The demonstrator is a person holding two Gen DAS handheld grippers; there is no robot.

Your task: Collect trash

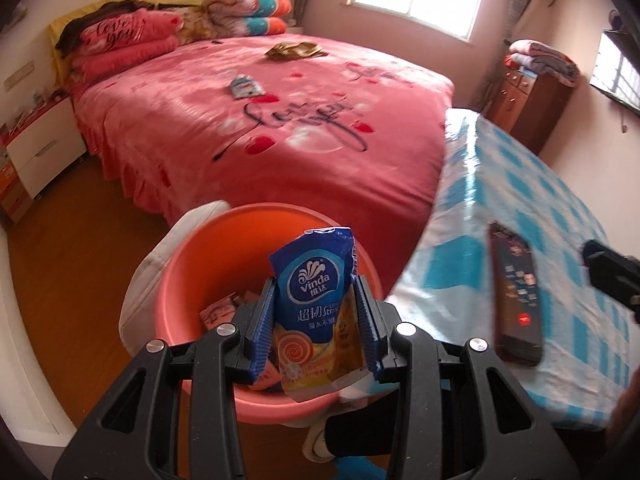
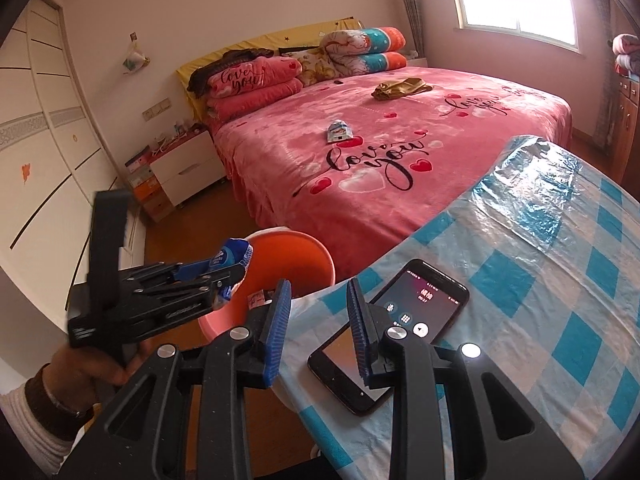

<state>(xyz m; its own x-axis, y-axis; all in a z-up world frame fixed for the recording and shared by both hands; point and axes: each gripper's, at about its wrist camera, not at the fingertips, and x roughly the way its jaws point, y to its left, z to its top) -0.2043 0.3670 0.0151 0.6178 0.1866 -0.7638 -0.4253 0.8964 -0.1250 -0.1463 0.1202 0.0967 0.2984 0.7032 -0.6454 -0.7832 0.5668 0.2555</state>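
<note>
Holding a blue tissue wrapper [image 1: 308,304] at lower centre, the left claw [image 1: 316,320] grips it above the orange bin [image 1: 192,256]; release only when centred. Right view: right claw [image 2: 316,328], empty and part-open, hovers over the desk [image 2: 560,280] edge.

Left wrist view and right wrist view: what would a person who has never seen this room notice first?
First, the blue Vinda tissue wrapper clamped in the left tongs, held over the orange bucket that already has some trash in it. Behind it the big pink bed fills the room, with a small packet lying on its cover. On the checked tablecloth a lit phone lies beside the empty right tongs.
</note>
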